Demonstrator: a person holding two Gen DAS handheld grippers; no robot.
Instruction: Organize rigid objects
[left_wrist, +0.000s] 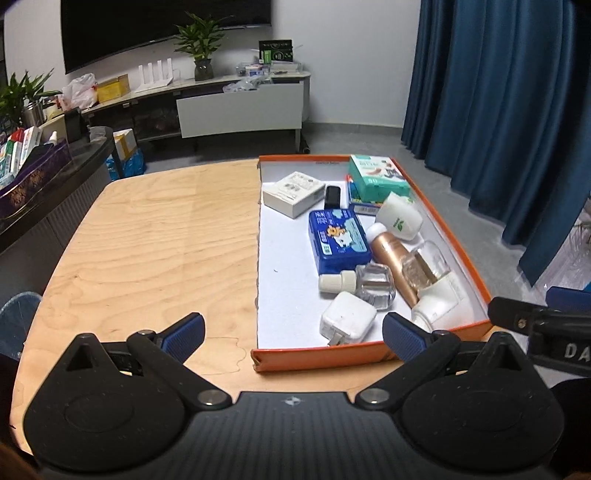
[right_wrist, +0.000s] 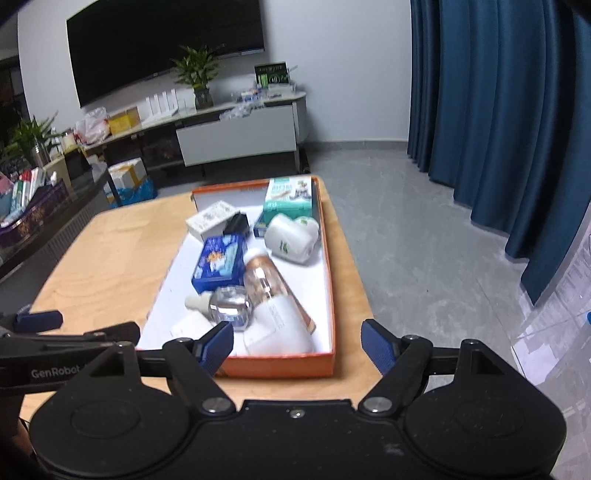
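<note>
The orange box (left_wrist: 373, 349) sits on the right side of the wooden tabletop (left_wrist: 155, 240), its long axis running away from the cameras. Inside the box, the gold bottle (left_wrist: 391, 264) lies flat, white cap toward the far end; a blue pack (left_wrist: 338, 240) lies beside it. Left tool (left_wrist: 293, 332) spread wide, empty. Right tool (right_wrist: 297, 343) spread too, nothing between. Beyond the box: grey floor, blue curtains (left_wrist: 498, 92).
</note>
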